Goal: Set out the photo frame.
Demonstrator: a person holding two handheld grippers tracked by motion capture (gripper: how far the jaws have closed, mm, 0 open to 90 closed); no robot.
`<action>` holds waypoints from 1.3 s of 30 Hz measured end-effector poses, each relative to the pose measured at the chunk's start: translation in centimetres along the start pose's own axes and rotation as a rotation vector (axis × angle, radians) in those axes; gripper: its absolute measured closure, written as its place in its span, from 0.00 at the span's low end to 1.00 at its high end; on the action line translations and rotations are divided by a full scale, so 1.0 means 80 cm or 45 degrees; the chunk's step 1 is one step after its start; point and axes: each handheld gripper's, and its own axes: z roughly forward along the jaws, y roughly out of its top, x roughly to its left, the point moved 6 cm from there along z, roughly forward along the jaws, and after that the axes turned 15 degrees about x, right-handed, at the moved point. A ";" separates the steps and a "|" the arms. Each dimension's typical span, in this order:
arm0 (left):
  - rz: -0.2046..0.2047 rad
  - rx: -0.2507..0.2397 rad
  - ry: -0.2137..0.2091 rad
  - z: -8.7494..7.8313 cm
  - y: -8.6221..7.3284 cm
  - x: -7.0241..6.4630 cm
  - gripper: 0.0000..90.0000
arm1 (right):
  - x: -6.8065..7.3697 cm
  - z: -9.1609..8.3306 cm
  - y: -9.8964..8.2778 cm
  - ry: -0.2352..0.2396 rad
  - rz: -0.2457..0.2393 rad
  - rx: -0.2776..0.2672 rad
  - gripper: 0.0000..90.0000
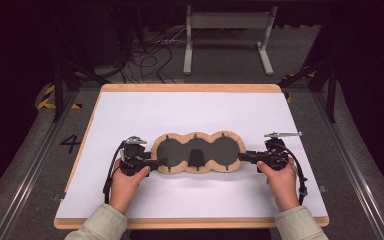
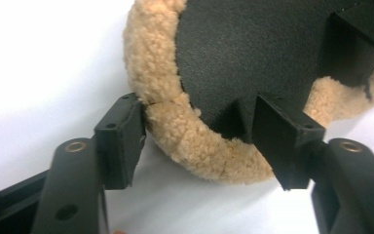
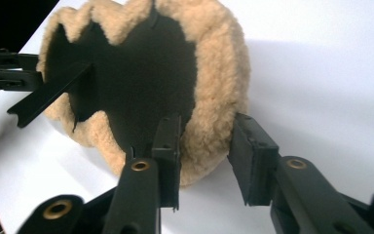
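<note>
both grippers' fingers sit apart around the fleece-rimmed pad (image 1: 198, 152) (left (image 1: 156, 163), right (image 1: 245, 156))

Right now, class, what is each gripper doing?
Left gripper: jaws open, straddling the fleece rim of the pad.
Right gripper: jaws open, straddling the rim at the opposite end.

Beyond the work surface
White table top (image 1: 190, 112) with wooden edging; behind it, a white metal stand (image 1: 227, 35), tangled cables (image 1: 150, 57), a floor numeral "4" (image 1: 71, 143)

Fleece-rimmed pad (image 1: 198, 153) on white table (image 1: 190, 111)
</note>
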 end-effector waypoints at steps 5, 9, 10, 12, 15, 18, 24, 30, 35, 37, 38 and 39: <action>0.029 -0.043 0.112 -0.006 0.000 -0.005 0.53 | -0.001 -0.001 0.000 -0.007 0.023 -0.041 0.79; 0.030 -0.084 0.108 -0.011 0.001 -0.009 0.58 | -0.001 -0.007 0.001 -0.032 0.010 -0.076 0.83; 0.031 -0.092 0.113 -0.013 0.001 -0.009 0.59 | 0.000 -0.009 0.001 -0.042 -0.002 -0.087 0.83; 0.037 -0.099 0.121 -0.014 0.002 -0.008 0.61 | 0.002 -0.012 0.002 -0.080 -0.028 -0.096 0.84; 0.032 -0.123 0.133 -0.017 0.002 -0.010 0.64 | 0.004 -0.013 0.003 -0.113 -0.052 -0.095 0.84; 0.037 -0.138 0.137 -0.020 0.002 -0.009 0.70 | 0.005 -0.012 0.002 -0.148 -0.076 -0.092 0.85; 0.051 -0.152 0.156 -0.021 0.002 -0.007 0.76 | 0.004 -0.011 0.003 -0.193 -0.089 -0.099 0.85; 0.110 -0.159 0.196 -0.022 0.001 -0.011 0.78 | 0.001 -0.006 -0.002 -0.266 -0.143 -0.072 0.85; 0.139 -0.154 0.205 -0.023 -0.003 -0.016 0.78 | 0.002 -0.005 -0.008 -0.292 -0.177 -0.065 0.85; 0.161 -0.144 0.219 -0.026 -0.006 -0.016 0.79 | 0.003 -0.006 -0.009 -0.301 -0.190 -0.064 0.85; 0.161 -0.144 0.219 -0.026 -0.006 -0.016 0.79 | 0.003 -0.006 -0.010 -0.306 -0.195 -0.064 0.85; 0.174 -0.143 0.216 -0.027 -0.008 -0.017 0.79 | 0.003 -0.006 -0.010 -0.306 -0.195 -0.064 0.85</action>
